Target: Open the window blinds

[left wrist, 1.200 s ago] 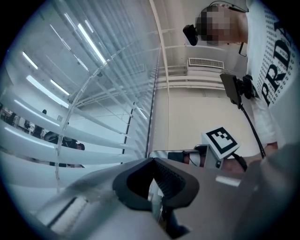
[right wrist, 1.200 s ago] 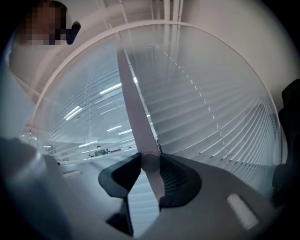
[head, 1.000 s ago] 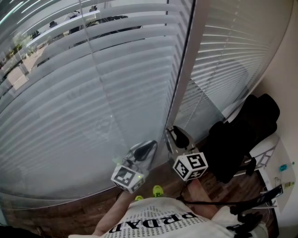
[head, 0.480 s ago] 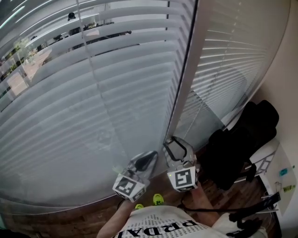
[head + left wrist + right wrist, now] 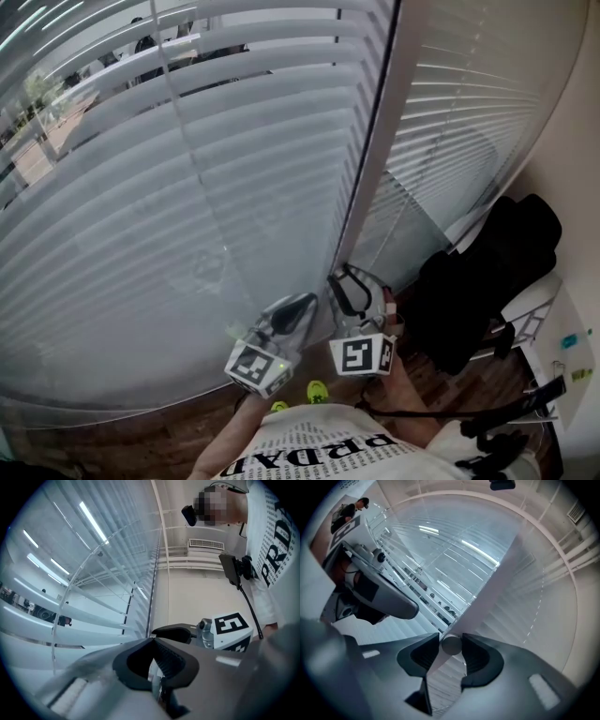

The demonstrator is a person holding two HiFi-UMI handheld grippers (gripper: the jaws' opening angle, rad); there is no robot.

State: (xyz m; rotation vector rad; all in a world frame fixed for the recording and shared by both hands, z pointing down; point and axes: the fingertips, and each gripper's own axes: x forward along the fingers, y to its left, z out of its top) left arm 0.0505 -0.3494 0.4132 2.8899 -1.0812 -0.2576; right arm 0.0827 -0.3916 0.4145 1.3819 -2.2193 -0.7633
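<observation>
While the wide window blinds (image 5: 141, 206) hang down over the glass on the left, their slats overlap lower down and show gaps to the outside only at the top. A white frame post (image 5: 375, 141) stands to their right, with a narrower blind (image 5: 469, 112) beyond it. Both tools sit low at the foot of that post, just beside each other. The left hand-held gripper (image 5: 305, 302) points at the blinds with its jaws narrow, tips together. The right hand-held gripper (image 5: 349, 281) stands wide, its jaws having just closed a little. The round end of the tilt wand (image 5: 451, 646) sits between its pads, close to both, though no press on it shows. A black bag (image 5: 487, 272) rests at the right, above the wooden floor (image 5: 122, 436).
</observation>
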